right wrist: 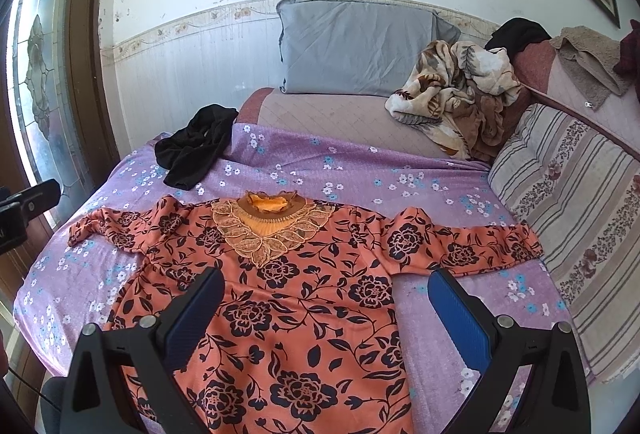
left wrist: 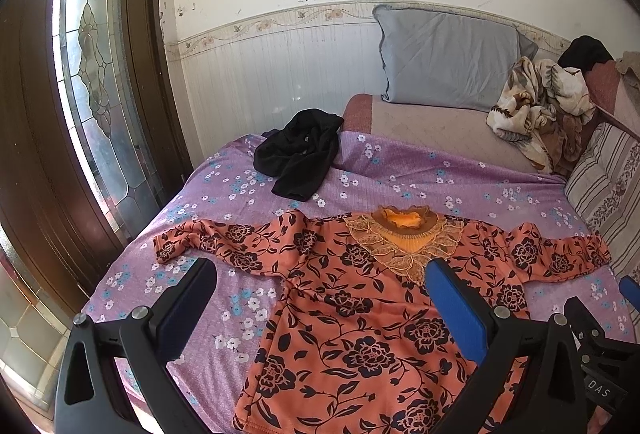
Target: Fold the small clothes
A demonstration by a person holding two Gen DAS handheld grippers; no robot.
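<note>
Left wrist view: my left gripper hangs spread, empty, above the orange floral top lying flat on the purple sheet — sleeve at 10 o'clock could bunch. Right wrist view: my right gripper spread too — thin fabric may slip.

One orange floral blouse lies spread out, one black garment sits crumpled, one grey pillow, one striped cushion, one rumpled blanket, two grippers.
</note>
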